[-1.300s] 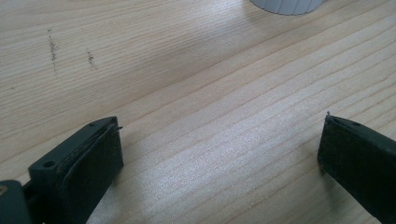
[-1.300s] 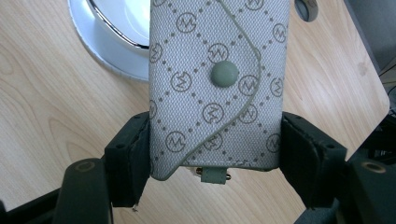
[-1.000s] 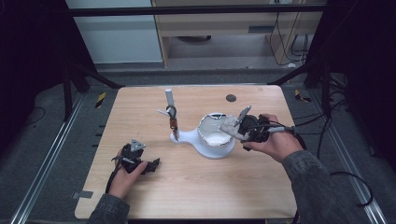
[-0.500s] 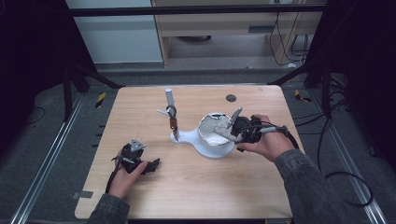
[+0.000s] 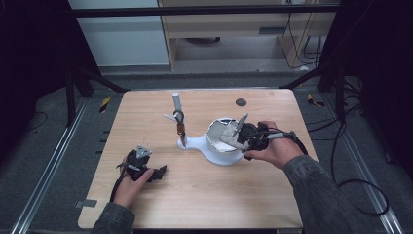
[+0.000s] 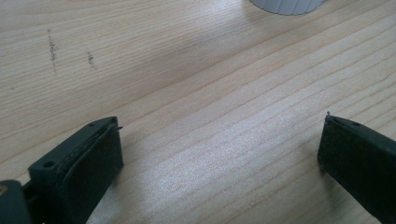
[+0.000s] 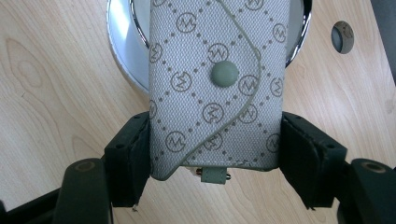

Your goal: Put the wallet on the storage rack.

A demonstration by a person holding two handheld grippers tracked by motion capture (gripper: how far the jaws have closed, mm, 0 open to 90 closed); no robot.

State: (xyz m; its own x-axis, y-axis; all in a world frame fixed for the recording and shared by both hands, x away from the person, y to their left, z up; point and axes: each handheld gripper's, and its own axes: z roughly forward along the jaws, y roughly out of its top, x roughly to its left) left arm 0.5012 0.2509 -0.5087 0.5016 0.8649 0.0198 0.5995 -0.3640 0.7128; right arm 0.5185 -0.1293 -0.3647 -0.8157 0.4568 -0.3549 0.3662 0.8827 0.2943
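A grey cloth pouch (image 7: 217,84) with a monogram pattern and a round snap button is clamped between the two jaws of my right gripper (image 7: 215,158). The pouch hangs above a shiny metal-rimmed bowl (image 7: 122,56). From above, the right gripper (image 5: 239,134) holds the pouch (image 5: 229,137) over the bowl (image 5: 214,146), which sits in a white base (image 5: 195,144). My left gripper (image 5: 158,171) rests on the table at the front left. Its jaws stand wide apart over bare wood (image 6: 219,154) with nothing between them.
A thin upright stand (image 5: 178,114) with a small clip rises from the white base's left end. A dark round disc (image 5: 240,102) lies on the table behind the bowl, also in the right gripper view (image 7: 342,36). A white object's edge (image 6: 287,4) shows far ahead of the left jaws.
My right gripper has carried the pouch leftward from the bowl's right side to above the bowl. The left gripper has stayed put.
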